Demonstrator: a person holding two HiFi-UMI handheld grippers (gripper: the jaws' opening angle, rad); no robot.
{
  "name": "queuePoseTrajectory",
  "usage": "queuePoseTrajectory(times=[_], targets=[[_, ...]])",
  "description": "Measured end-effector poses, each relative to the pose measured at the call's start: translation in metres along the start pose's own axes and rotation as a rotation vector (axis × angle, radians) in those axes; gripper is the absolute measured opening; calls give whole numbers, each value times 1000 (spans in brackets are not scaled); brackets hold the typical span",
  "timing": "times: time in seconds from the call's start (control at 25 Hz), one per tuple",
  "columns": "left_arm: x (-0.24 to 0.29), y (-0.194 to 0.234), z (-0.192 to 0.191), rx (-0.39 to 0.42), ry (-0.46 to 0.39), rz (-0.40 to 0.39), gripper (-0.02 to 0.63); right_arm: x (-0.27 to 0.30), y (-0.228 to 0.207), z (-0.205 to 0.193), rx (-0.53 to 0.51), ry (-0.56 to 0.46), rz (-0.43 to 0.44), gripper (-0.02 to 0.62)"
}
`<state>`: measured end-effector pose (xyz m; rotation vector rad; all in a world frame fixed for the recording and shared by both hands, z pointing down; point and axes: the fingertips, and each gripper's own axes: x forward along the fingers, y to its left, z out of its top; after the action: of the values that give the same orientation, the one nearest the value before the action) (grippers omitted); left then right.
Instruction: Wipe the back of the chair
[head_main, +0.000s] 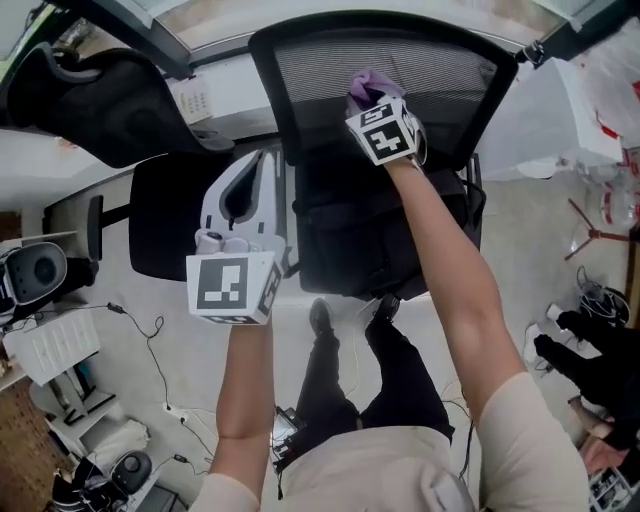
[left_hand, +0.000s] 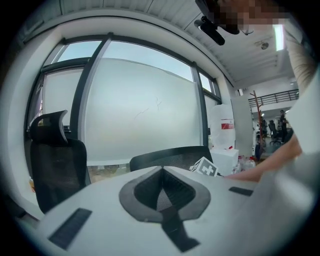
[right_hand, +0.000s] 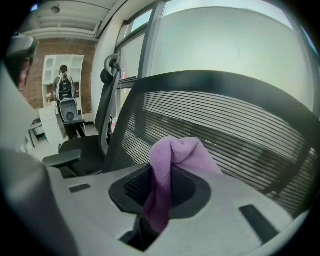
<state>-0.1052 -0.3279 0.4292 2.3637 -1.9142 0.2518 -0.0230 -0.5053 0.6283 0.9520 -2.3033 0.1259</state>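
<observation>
Firmly pinched in the right gripper (head_main: 364, 100), the purple cloth (head_main: 368, 84) sits against the chair back (head_main: 320, 60).

Seen from the right gripper view, the jaws are clamped on the cloth (right_hand: 175, 155), whose folded top bulges above the pads, just at the black mesh of the chair back (right_hand: 230, 125) below its curved top rail. The left gripper (head_main: 250, 185) hangs apart from the chair over the pale floor (head_main: 150, 340), its jaws together with nothing between them. A second black chair (head_main: 165, 225) stands to the left, before a frosted window (left_hand: 140, 115). A white container with a red label (left_hand: 223, 131) stands by the glass, its print too small to read.
</observation>
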Motion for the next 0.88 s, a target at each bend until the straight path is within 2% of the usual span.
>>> queuePoseTrajectory(times=[0.12,0.44,0.56,0.88], targets=[[-16,13,12,4,-3,15,9,-6,15,15,-32,11,36,67],[-65,47,49,58,-3,31,9,-63,37,74,-66,-33,20,67],[-85,55,69,101,-38,25,9,-106,41,101,-61,-72,-12,67],[-146,55,124,123,-97,-7,9,-248,56,170,-59,-213,-93,68]])
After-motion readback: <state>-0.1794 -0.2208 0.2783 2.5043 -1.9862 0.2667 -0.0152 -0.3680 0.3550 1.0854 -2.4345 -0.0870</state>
